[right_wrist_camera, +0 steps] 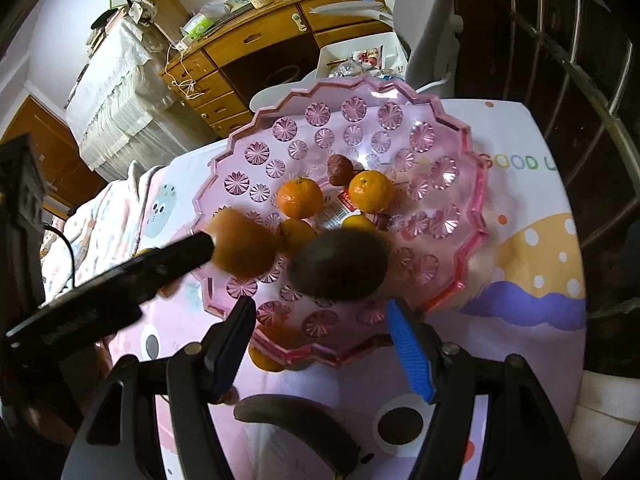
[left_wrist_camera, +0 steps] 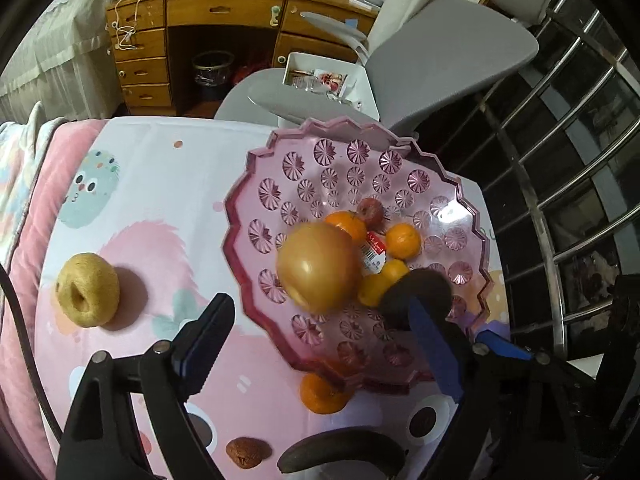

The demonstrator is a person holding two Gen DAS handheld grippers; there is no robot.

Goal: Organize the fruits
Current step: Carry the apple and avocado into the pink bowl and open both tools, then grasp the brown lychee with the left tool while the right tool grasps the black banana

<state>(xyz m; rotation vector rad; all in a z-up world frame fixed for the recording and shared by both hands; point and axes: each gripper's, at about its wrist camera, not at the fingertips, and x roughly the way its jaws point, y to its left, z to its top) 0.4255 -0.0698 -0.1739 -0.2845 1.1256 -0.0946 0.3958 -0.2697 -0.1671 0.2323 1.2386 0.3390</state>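
A pink faceted fruit bowl [left_wrist_camera: 272,168] [right_wrist_camera: 464,152] stands on the patterned cloth. Several tangerines [left_wrist_camera: 403,241] [right_wrist_camera: 300,197] and a small dark red fruit [left_wrist_camera: 370,211] [right_wrist_camera: 339,169] lie in it. A blurred golden pear [left_wrist_camera: 318,267] [right_wrist_camera: 242,242] is in the bowl, just ahead of my open left gripper [left_wrist_camera: 320,320]. A blurred dark avocado [right_wrist_camera: 340,264] [left_wrist_camera: 416,292] is in the bowl ahead of my open right gripper [right_wrist_camera: 320,320]. A second yellow pear [left_wrist_camera: 87,290] lies on the cloth to the left.
A tangerine [left_wrist_camera: 322,394] [right_wrist_camera: 266,356] lies half under the bowl's near rim. A brown nut-like item [left_wrist_camera: 246,453] sits near the front edge. A grey chair [left_wrist_camera: 440,52], a wooden desk [left_wrist_camera: 224,12] and a metal railing [left_wrist_camera: 560,184] stand behind.
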